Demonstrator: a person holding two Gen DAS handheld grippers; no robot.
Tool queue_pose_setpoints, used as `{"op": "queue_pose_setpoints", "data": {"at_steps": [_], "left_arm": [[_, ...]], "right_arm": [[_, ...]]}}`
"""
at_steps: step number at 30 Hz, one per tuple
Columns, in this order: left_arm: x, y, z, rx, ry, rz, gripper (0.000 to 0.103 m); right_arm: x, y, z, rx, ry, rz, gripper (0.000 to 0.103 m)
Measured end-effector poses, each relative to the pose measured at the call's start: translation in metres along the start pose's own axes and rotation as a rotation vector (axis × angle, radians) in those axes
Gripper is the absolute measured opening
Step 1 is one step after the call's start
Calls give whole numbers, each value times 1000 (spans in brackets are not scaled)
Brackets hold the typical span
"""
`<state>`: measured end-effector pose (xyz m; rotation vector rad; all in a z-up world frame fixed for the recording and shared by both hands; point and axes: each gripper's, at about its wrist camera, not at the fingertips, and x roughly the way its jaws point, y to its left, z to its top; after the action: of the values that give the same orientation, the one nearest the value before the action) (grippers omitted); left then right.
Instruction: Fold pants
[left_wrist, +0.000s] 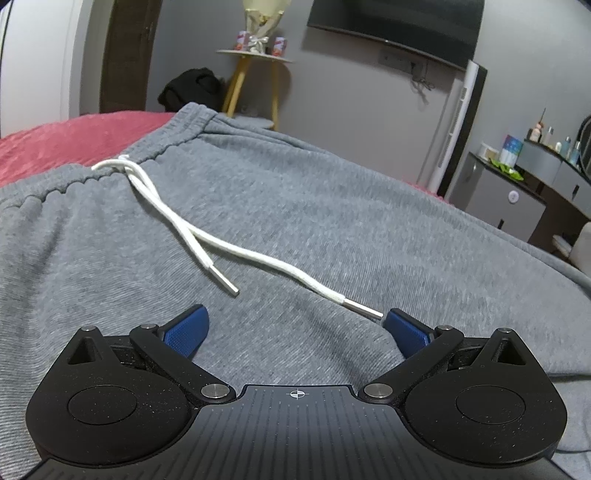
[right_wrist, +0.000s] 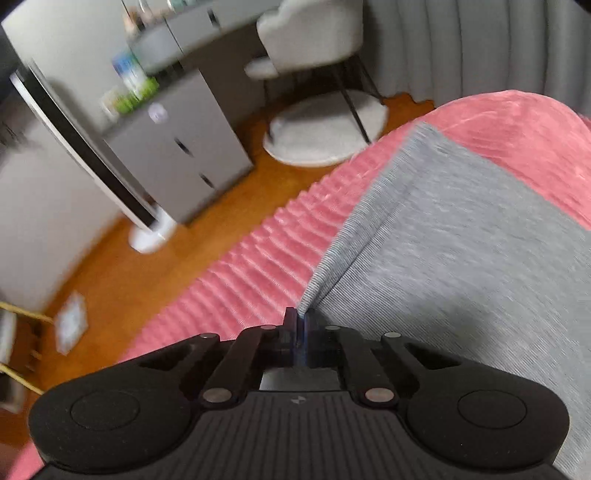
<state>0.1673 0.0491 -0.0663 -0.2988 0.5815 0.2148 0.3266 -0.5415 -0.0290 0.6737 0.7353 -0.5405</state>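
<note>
Pinching the pants (right_wrist: 461, 236) edge, the right gripper (right_wrist: 300, 325) starts a fold — left gripper (left_wrist: 295, 325), fingers wide, must grasp next.

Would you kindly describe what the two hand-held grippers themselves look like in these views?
Both share one design. The left hand-held gripper has a matte black, faintly speckled body with two rounded lobes, black linkage bars on silver pivot pins, a ribbed grey centre plate with a small crosshair mark, and textured blue finger pads. The right hand-held gripper matches it, with a small logo on its plate.

Grey walls (left_wrist: 351, 92), orange floor (right_wrist: 110, 266) — grey cabinet (right_wrist: 184, 147), curtains (right_wrist: 461, 44).
</note>
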Motion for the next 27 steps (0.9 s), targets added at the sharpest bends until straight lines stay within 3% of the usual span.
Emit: {"op": "queue_pose_setpoints", "data": {"at_steps": [4, 8, 11, 14, 16, 18, 19, 22, 23, 24, 25, 26, 27], "left_arm": [[-2, 3, 2, -26, -4, -17, 103], [-5, 8, 5, -55, -4, -36, 103], [-9, 14, 12, -88, 22, -59, 103], [-17, 21, 25, -153, 63, -118, 103], [-20, 25, 39, -218, 74, -159, 103], [-19, 25, 57, -253, 69, -194, 103], [-15, 22, 66, -254, 61, -202, 103], [15, 7, 99, -233, 88, -256, 102], [29, 0, 110, -229, 110, -265, 92], [43, -6, 119, -231, 131, -255, 85], [57, -11, 128, -230, 155, -245, 78], [70, -16, 134, -228, 176, -243, 78], [84, -21, 140, -223, 195, -247, 78]], "right_arm": [[-96, -63, -50, 47, -139, 164, 2], [-155, -128, -123, 152, -171, 170, 2], [-157, -157, -152, 198, -164, 80, 2], [-144, -167, -139, 159, -166, 89, 9], [-146, -173, -130, 182, -207, 102, 23], [-147, -173, -126, 145, -227, 111, 61], [-142, -170, -124, 117, -227, 73, 64], [-127, -169, -126, 103, -192, 60, 63], [-120, -173, -126, 128, -166, 87, 55], [-116, -174, -127, 146, -149, 109, 33], [-114, -173, -128, 155, -136, 127, 22], [-112, -173, -127, 152, -129, 136, 9], [-112, -174, -126, 149, -133, 140, 9]]}}
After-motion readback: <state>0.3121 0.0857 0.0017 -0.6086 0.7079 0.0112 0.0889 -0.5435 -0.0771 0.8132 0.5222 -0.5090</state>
